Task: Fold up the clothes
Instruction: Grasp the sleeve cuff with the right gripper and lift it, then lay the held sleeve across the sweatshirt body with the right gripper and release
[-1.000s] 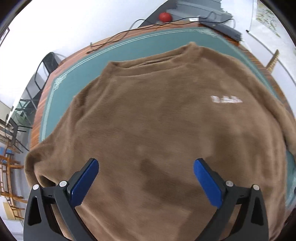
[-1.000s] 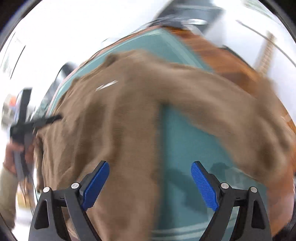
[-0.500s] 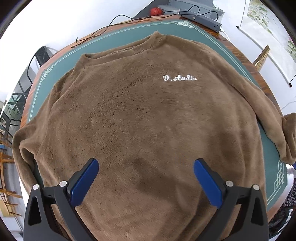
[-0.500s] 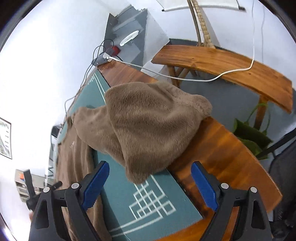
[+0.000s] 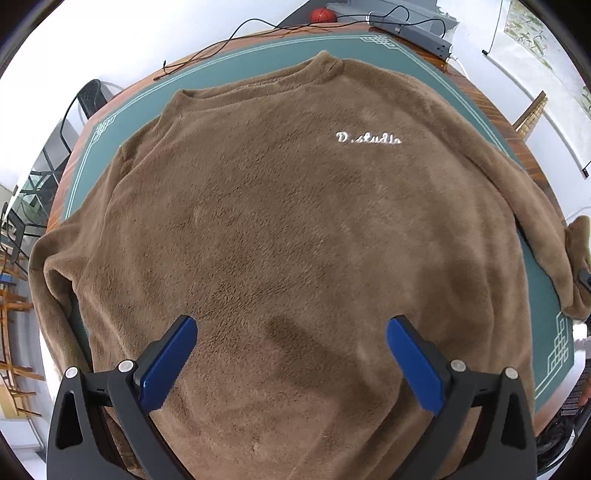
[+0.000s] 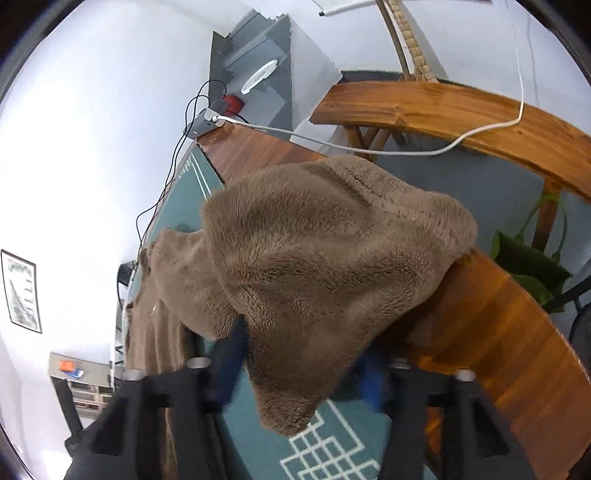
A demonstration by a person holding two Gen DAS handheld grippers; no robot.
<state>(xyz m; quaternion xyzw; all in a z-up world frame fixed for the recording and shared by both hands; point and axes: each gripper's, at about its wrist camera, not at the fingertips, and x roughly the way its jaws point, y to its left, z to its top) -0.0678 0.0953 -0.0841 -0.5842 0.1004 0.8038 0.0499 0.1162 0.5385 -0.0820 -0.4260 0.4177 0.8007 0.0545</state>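
Note:
A brown fleece sweater (image 5: 288, 229) lies spread front-up on the green mat (image 5: 236, 62), collar at the far side, white lettering on the chest. My left gripper (image 5: 291, 354) is open and empty above the lower body of the sweater. Its right sleeve (image 5: 546, 236) runs to the table's right edge. In the right wrist view the sleeve end (image 6: 314, 273) lies bunched over the mat corner and the wooden table edge. My right gripper (image 6: 299, 373) has its blue fingers on either side of the sleeve's lower part, partly closed and blurred.
The wooden table (image 6: 509, 332) carries a power strip (image 5: 410, 26) with cables at the far edge. A red ball (image 5: 322, 15) sits beyond it. A wooden bench (image 6: 461, 110) and a green plant (image 6: 528, 266) stand right of the table. Chairs (image 5: 22, 236) stand at the left.
My right gripper has swung from the sweater body to the right sleeve end and its fingers have narrowed around it. My left gripper has pulled back slightly, showing the whole sweater.

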